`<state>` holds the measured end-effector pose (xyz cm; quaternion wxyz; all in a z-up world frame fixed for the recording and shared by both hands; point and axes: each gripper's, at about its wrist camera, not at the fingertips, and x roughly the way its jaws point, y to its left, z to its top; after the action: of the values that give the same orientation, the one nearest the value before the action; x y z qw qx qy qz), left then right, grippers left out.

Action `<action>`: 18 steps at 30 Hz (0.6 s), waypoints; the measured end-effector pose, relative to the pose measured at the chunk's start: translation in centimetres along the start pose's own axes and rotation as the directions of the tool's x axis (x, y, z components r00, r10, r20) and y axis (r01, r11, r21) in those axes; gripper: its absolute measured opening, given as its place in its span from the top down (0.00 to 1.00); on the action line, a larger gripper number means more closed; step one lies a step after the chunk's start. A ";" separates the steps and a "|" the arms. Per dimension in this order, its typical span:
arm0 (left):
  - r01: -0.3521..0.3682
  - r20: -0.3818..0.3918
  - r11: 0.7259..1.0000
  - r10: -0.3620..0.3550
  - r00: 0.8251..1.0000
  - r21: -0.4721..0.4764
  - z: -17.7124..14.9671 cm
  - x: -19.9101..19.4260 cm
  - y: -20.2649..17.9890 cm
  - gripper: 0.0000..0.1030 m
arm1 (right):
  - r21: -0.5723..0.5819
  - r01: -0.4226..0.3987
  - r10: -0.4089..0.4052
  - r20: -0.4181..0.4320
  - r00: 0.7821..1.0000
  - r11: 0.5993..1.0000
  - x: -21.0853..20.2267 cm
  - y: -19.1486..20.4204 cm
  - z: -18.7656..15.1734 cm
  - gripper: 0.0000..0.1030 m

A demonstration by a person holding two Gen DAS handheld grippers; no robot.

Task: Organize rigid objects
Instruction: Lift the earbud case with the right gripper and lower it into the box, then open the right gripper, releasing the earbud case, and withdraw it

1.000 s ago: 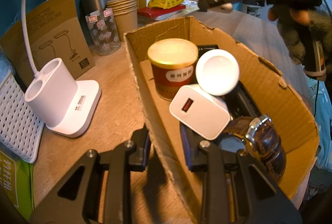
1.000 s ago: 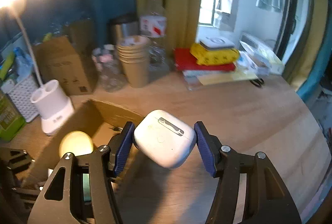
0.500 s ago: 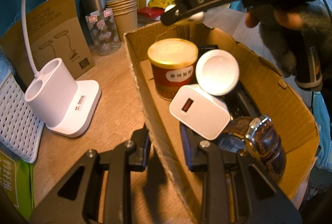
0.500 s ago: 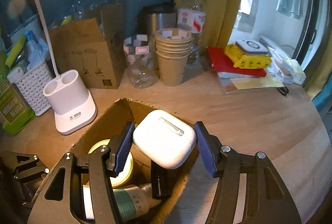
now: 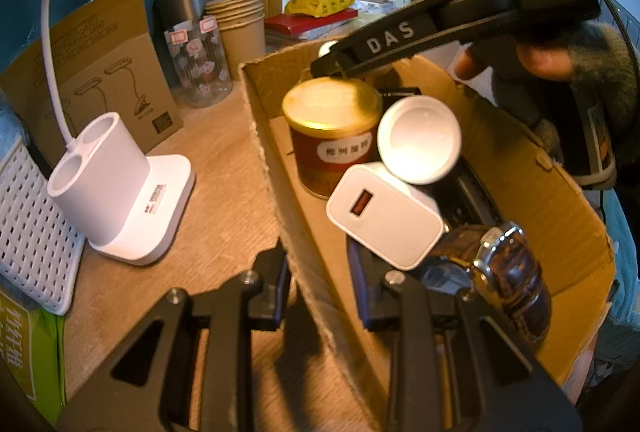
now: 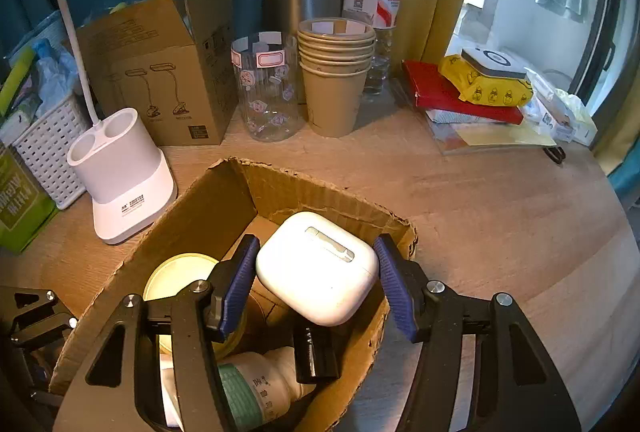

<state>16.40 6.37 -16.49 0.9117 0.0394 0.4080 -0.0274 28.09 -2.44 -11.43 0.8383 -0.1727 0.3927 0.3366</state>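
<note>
**A:** What does each gripper have?

**B:** Nearest me, my left gripper [image 5: 320, 284] is nearly closed on the near wall of the cardboard box [image 5: 276, 191], 1 pad outside and 1 inside, steadying it. My right gripper [image 6: 316, 272] stands about half open, clamped on the white earbud case [image 6: 318, 268], both blue pads pressing its 2 opposite sides.

**A:** Where is the case?

**B:** In the air over the far end of the box, above the gold-lidded tin [image 6: 180, 280] and the white bottle [image 6: 256, 384] lying inside. It touches nothing below that I can see.

**A:** How will it handle?

**B:** I judge it light and rigid, but glossy and rounded, so it could squirt out of a loose pinch. Flat pads across the broad sides, as now, seem the safest hold. The hinged lid might pop open if dropped, so I'd lower it close before letting go.

**A:** Any room?

**B:** It's crowded: a white charger [image 5: 384, 220], a round white lid [image 5: 420, 139] and a watch [image 5: 504, 272] fill the near part. The gap beyond the tin, by the far wall, looks the likeliest spot.
</note>
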 end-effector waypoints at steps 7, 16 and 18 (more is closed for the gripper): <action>0.001 -0.001 1.000 -0.001 1.000 -0.001 0.0 0.0 0.1 0.73 | 0.004 -0.003 0.003 0.000 1.000 1.000 -0.2 -0.1 -0.1 0.38; -0.002 0.001 1.000 0.002 1.000 0.002 0.1 -0.1 0.1 0.73 | 0.011 -0.010 0.010 0.015 1.000 1.000 -1.5 -0.2 -0.5 0.34; -0.002 0.000 1.000 0.002 1.000 0.002 0.1 -0.1 0.0 0.73 | 0.014 -0.008 0.008 0.020 1.000 1.000 -2.0 -0.2 -0.6 0.34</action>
<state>16.42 6.40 -16.37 0.9118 0.0407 0.4078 -0.0268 26.96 -3.77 -10.30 0.8419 -0.1618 0.3876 0.3389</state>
